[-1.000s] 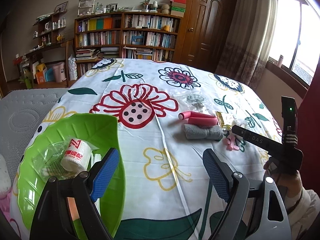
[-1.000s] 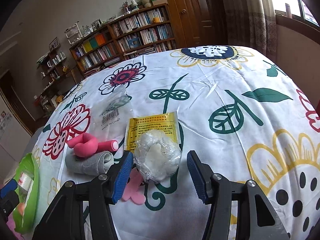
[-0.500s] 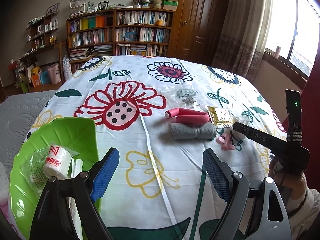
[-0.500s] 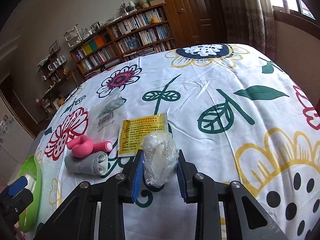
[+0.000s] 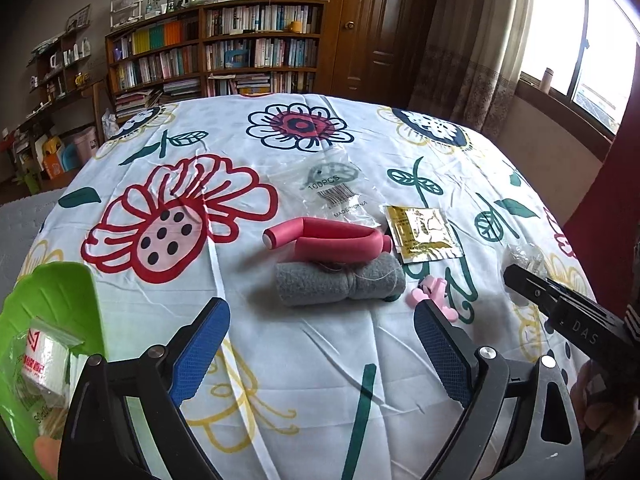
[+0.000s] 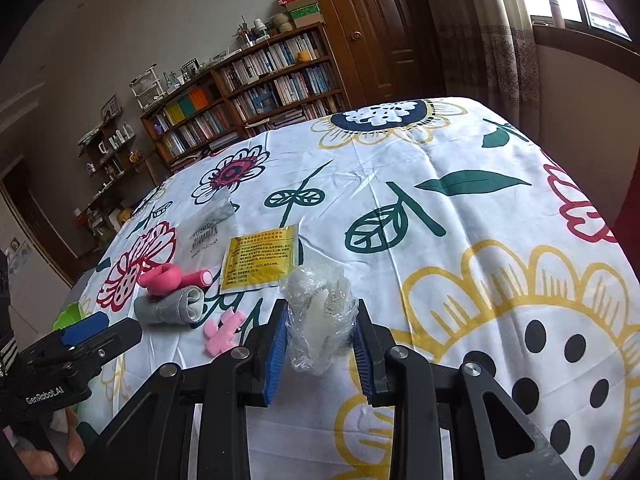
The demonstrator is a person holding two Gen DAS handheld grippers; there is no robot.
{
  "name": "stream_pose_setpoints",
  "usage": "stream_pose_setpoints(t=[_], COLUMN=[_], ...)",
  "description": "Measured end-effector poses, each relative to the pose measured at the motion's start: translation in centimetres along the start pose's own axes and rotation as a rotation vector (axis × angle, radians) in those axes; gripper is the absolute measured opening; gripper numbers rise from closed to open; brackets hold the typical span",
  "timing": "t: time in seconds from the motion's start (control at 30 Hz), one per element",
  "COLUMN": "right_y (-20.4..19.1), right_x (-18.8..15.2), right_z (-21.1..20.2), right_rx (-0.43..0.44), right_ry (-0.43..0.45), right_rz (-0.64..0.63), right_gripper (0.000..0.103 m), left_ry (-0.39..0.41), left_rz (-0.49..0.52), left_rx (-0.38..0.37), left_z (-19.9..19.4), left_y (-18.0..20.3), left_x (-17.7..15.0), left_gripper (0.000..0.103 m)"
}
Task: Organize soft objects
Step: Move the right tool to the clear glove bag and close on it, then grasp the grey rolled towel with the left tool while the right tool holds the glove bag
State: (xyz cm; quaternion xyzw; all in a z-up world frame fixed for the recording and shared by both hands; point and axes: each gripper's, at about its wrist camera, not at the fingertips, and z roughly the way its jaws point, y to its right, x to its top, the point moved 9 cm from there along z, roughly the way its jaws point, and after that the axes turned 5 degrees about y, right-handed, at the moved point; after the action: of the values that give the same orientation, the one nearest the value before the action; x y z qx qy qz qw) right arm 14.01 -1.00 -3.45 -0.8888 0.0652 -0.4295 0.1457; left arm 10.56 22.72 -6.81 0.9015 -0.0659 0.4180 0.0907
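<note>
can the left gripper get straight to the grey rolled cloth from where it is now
Probably yes. The left gripper is open, and only bare tablecloth lies between it and the grey rolled cloth.

Daylight enters from window [image 5: 576, 76] at right, blown out to white glare; room interior w/ bookshelf [image 5: 216, 52] dimmer. Tablecloth [image 5: 320, 360] evenly lit, shadows soft. Fisheye: straight lines bow near edges, corners vignette to black; centre sharp, periphery slightly soft.
</note>
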Motion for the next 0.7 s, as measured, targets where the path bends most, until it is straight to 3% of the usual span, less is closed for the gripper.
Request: stream_pose_setpoints(t=[0.3,0.7], right_y=[0.7,0.4], right_x=[-0.3,-0.8], right_z=[0.4,0.2], right_rx=[0.028,0.050], right_ry=[0.001,-0.003], right_rz=[0.049,0.052], right_gripper=[0.032,0.032], left_ry=[-0.016,-0.063], left_rz=[-0.049,-0.027], left_rx=[-0.014,0.072], left_z=[2.9,6.0], left_y=[1.4,0.7], left_x=[0.9,0.3], left_gripper=[0.095,0.095])
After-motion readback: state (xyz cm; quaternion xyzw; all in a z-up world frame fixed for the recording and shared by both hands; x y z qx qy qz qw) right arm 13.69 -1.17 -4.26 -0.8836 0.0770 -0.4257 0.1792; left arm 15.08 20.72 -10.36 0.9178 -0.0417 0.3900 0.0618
